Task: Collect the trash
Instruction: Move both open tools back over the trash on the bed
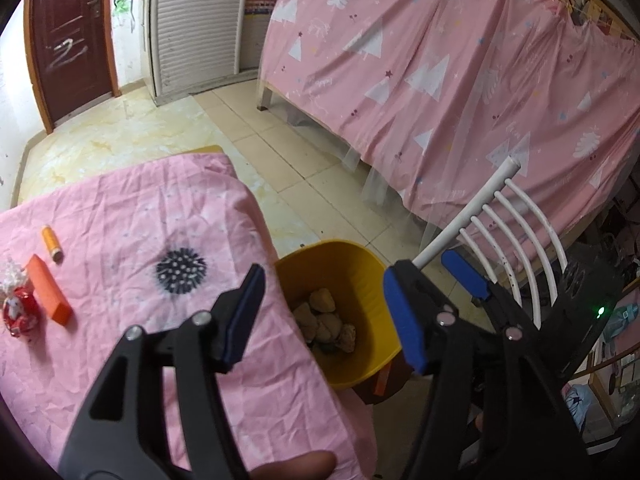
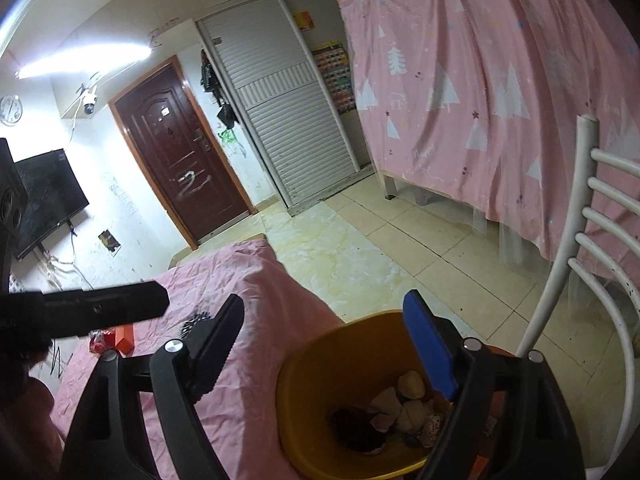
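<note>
A yellow trash bin (image 1: 372,276) stands beside the pink-covered table (image 1: 132,216) and holds several crumpled paper balls (image 1: 324,320). My left gripper (image 1: 324,312) is open and empty, above the table's right edge and the bin. My right gripper (image 2: 328,344) is open and empty above the bin (image 2: 308,392), with paper balls and dark scraps (image 2: 404,404) below it. On the table lie an orange spool (image 1: 52,243), an orange block (image 1: 49,289), a red wrapped candy (image 1: 20,312) and a black spiky ball (image 1: 181,271).
A white slatted chair (image 1: 516,224) stands right of the bin; it also shows in the right wrist view (image 2: 580,264). A pink curtain (image 1: 460,72) hangs behind. A brown door (image 2: 176,152) and white shuttered cabinet (image 2: 280,120) are at the far wall. A TV (image 2: 48,196) is on the left.
</note>
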